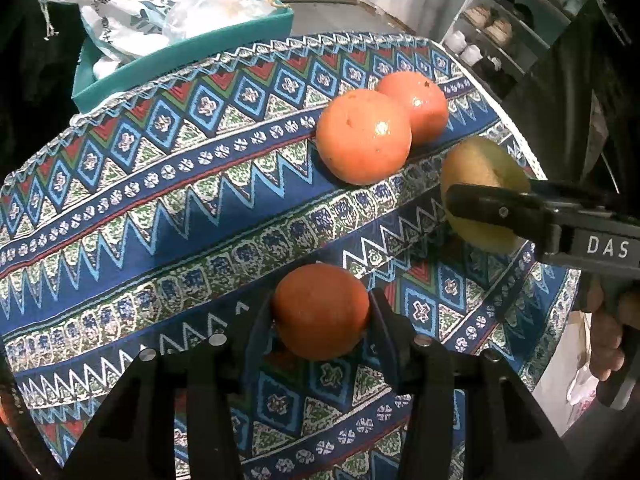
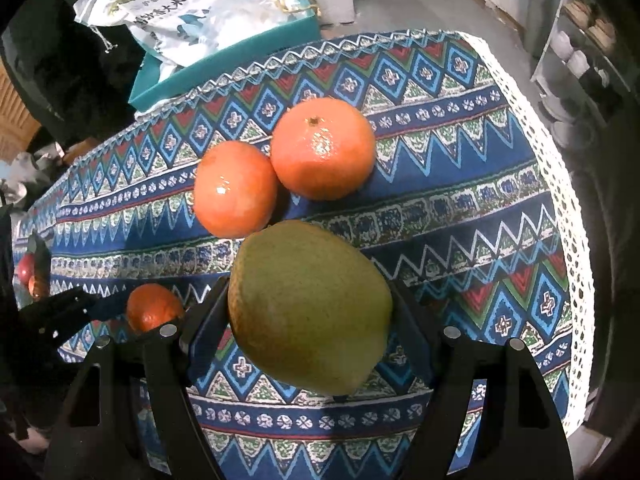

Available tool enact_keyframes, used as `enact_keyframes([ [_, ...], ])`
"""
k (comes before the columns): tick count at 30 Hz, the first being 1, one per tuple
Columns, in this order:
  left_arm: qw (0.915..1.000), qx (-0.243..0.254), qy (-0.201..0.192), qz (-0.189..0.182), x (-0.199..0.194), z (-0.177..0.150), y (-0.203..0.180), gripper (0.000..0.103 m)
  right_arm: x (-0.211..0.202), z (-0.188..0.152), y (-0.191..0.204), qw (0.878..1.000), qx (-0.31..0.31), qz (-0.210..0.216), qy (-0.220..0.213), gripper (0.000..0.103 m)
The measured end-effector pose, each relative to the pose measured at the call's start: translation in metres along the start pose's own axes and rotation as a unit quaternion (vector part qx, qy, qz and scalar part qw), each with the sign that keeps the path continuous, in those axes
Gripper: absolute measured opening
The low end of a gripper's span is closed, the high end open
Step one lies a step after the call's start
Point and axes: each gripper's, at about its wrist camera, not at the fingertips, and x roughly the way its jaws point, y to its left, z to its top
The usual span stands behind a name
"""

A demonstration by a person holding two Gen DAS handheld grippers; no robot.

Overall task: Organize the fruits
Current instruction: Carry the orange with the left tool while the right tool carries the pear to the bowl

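Observation:
My left gripper (image 1: 320, 316) is shut on a small orange (image 1: 320, 310) above the patterned tablecloth (image 1: 160, 200); that orange also shows in the right wrist view (image 2: 154, 306). My right gripper (image 2: 310, 308) is shut on a yellow-green pear-like fruit (image 2: 308, 304), which also shows in the left wrist view (image 1: 480, 172) at the right. Two larger oranges lie touching on the cloth, one (image 1: 362, 136) nearer me and one (image 1: 416, 104) behind it; in the right wrist view they lie just beyond the pear, one on the left (image 2: 236, 188) and one on the right (image 2: 322, 148).
A teal box (image 1: 184, 60) with white plastic bags (image 1: 120, 8) stands past the table's far left edge. A shelf with white jars (image 1: 492, 36) stands at the far right. Red fruit (image 2: 26, 270) shows at the far left in the right wrist view.

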Motion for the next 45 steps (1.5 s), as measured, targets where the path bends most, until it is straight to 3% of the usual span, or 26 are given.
enact_keyframes([
  [22,0.9977,-0.017,-0.066,0.003,-0.088,0.003,0.018,0.049,-0.062,0.004,0.054,0.996,-0.055,0.021,-0.069,0.077],
  [45,0.9873,-0.023,-0.155,0.024,-0.199,-0.018,0.042,0.049,-0.147,0.003,0.139,0.979,-0.124,0.064,-0.148,0.077],
])
